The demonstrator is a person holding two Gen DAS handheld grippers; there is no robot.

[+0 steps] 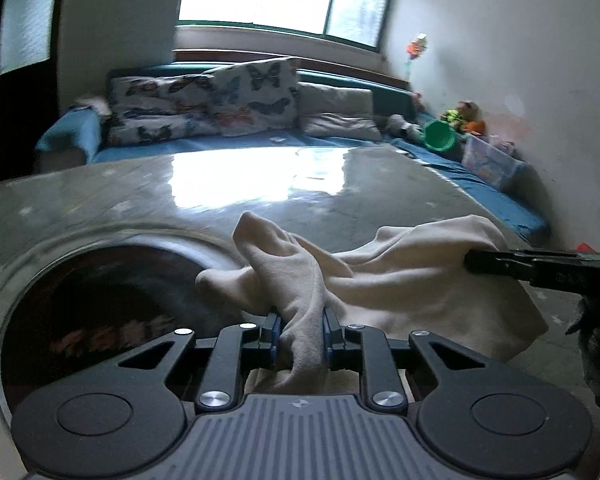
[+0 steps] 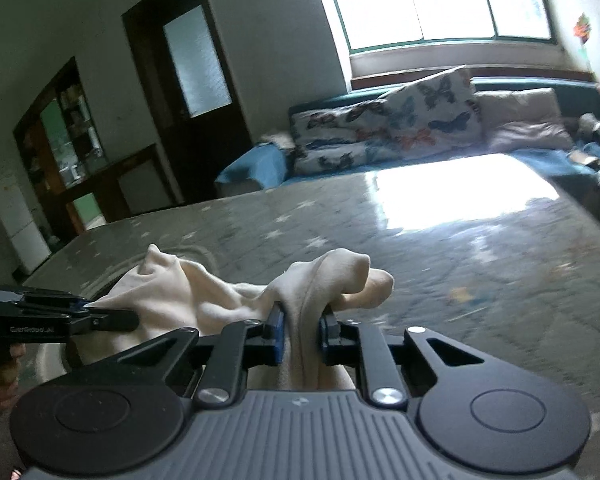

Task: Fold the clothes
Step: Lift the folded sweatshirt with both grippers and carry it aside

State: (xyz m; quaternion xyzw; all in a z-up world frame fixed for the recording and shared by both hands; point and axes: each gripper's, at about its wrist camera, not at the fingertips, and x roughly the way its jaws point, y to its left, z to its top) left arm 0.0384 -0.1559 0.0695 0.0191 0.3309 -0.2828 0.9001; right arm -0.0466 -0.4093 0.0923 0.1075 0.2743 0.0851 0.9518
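**Both tongs clamped on the cream garment**

My left gripper (image 1: 300, 334) has its two blue-padded fingers (image 1: 275, 330) pressed in on a bunched fold of the cream garment (image 1: 384, 280); the cloth fills the narrow gap between them and spills forward past the tips in a soft, upright lump. My right gripper (image 2: 302, 338) holds in the same way: its pads are closed on another gathered fold of the same garment (image 2: 204, 300), which rises just ahead of the tips in two rounded peaks.

From the left tongs, the rest of the cloth stretches off to the right, where the right gripper (image 1: 500, 264) comes in from the side and pinches the far edge. From the right tongs, the cloth runs off to the left, to the left gripper (image 2: 96, 316), whose closed tips bite its edge. Between the two grips the garment sags in loose folds.

Under and ahead of both tongs lies a grey, star-patterned table top (image 2: 340, 236), glaring with window light. Below and left of the left tongs is a round dark opening (image 1: 100, 300) in that surface. Beyond it stands a blue sofa (image 1: 260, 146) with butterfly cushions (image 1: 236, 96).
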